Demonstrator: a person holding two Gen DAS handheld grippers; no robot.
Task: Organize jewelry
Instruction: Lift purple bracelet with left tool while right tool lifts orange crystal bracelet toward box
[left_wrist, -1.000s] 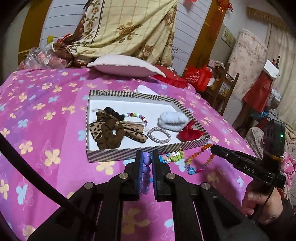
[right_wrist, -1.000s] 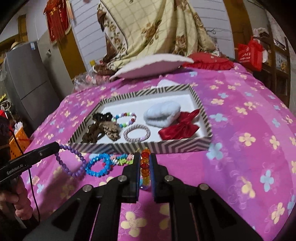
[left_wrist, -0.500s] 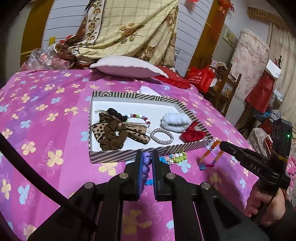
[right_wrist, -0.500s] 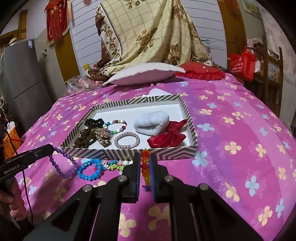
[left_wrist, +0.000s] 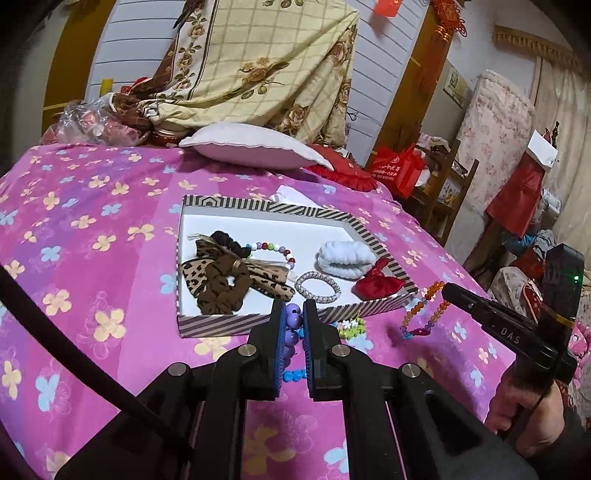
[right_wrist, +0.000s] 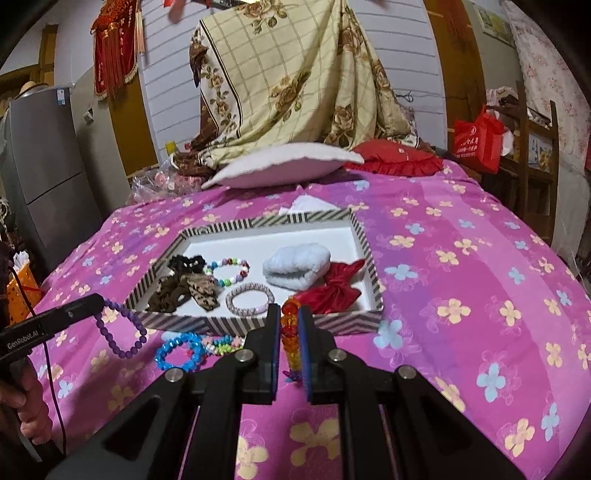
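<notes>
Both tools clamped on bracelets above the bed, just short of the striped tray (right_wrist: 207, 325): left tool (left_wrist: 294, 317) w/ purple bead bracelet (right_wrist: 122, 332), right tool (right_wrist: 289, 325) w/ orange bead bracelet (left_wrist: 424, 310). Risk: dangling loops could snag the tray's near wall, dragging it.
</notes>
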